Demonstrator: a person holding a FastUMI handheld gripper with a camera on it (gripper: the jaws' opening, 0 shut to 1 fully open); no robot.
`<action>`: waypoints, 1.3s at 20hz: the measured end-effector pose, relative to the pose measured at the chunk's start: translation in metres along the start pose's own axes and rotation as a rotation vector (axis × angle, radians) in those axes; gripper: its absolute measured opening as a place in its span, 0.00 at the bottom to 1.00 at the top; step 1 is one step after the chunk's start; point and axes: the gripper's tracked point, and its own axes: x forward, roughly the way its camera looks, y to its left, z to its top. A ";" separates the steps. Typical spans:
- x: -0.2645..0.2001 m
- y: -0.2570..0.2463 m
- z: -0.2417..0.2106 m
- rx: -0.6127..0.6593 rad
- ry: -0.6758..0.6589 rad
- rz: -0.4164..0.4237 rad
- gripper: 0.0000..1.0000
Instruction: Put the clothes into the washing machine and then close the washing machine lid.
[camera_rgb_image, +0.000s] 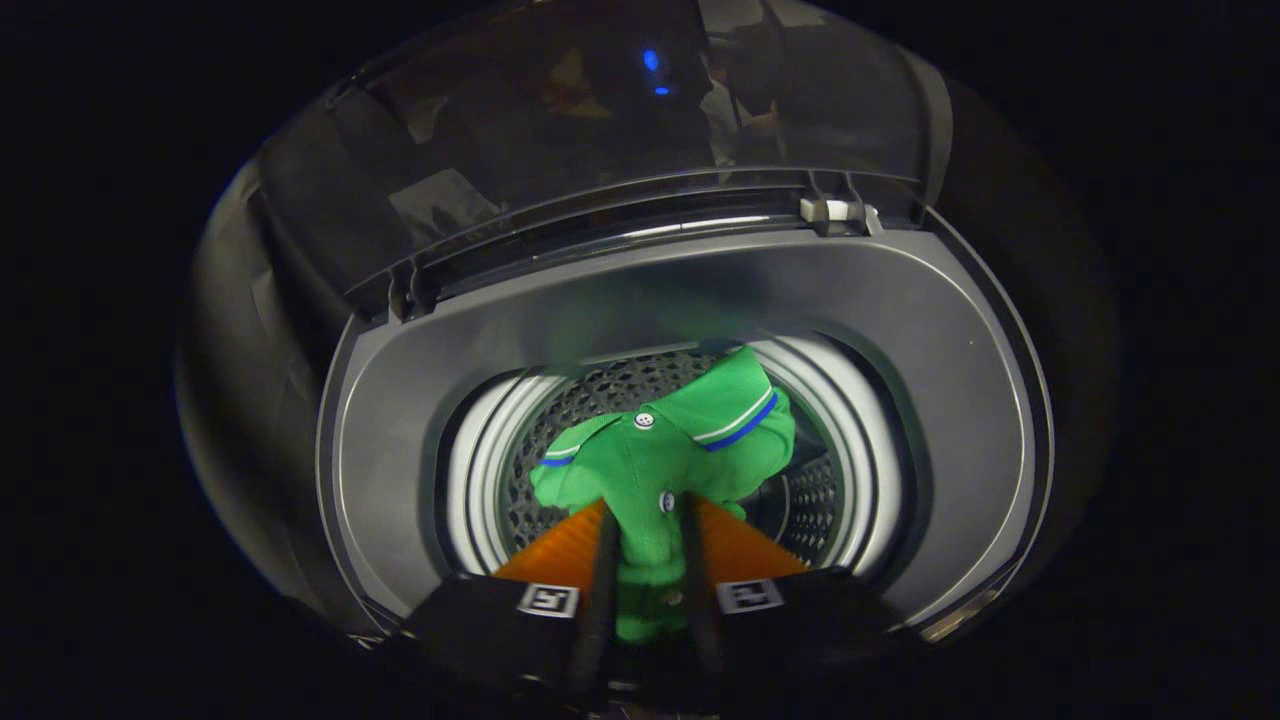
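Gripper: gripper (648, 545) sits nearest, its two fingers (604, 580) set narrow and clamped on green cloth from both sides, held over the washer's mouth.
Held item: green polo shirt (665, 450), bunched between the fingers; the button placket runs up from between them, with one white button right by the fingertips and another higher near the collar.
Shirt detail: collar and sleeve cuff carry white and blue stripes; the upper part of the shirt spreads out just ahead of the fingers and hangs over the drum opening.
Drum: perforated metal drum (600, 400) shows behind and around the shirt, dark holes visible to both sides of the cloth; whether the shirt touches the drum wall I cannot tell.
Drum ring: pale ring (480, 470) circles the drum opening.
Washer top: grey washing machine (900, 380) top deck surrounds the ring, wide and smooth.
Lid: clear dark lid (560, 110) stands open beyond the deck, tilted up at the far side, hinged along the back edge.
Lid latch: small white clip (835, 210) sits at the back edge near the hinge line.
Reflections: two blue light spots glint on the lid.
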 end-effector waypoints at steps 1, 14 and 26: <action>0.000 0.000 0.002 -0.016 -0.008 -0.005 0.66; -0.031 0.004 0.009 -0.034 -0.078 0.022 0.99; -0.202 0.047 0.101 -0.227 -0.536 0.100 0.98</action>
